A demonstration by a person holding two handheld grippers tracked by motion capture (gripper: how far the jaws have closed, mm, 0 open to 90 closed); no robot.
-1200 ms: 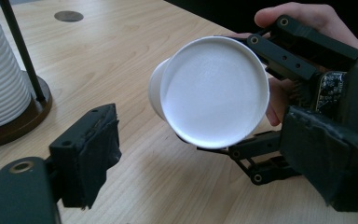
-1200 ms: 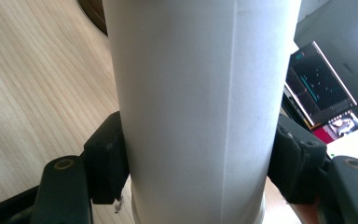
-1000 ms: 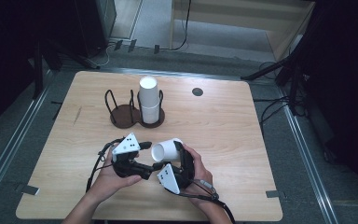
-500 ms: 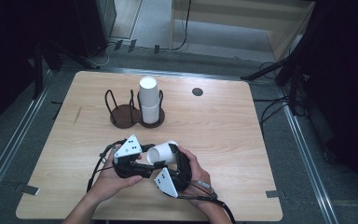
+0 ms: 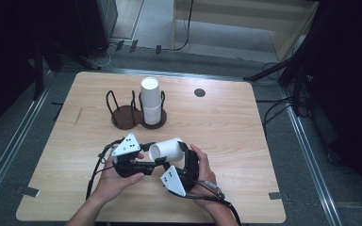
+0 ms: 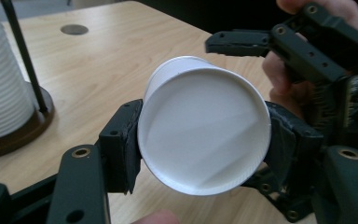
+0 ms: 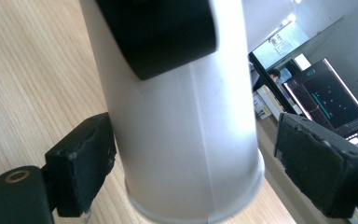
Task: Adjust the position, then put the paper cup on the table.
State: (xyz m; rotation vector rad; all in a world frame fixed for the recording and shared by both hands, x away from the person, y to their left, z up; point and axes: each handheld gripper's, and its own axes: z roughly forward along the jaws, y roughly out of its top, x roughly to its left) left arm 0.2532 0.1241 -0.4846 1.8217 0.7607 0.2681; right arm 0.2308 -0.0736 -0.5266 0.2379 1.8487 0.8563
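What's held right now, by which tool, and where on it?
The white paper cup, held on its side by the left tool, pads clamped across its sides near the rim. The right tool has just been opening around the cup, one pad off.

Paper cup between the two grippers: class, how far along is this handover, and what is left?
Done: the left gripper has closed its jaws on the paper cup. In hand: the right gripper has just been opening, one jaw clear of the cup. Left: probably placing it in the cup holder beside the stack of cups.
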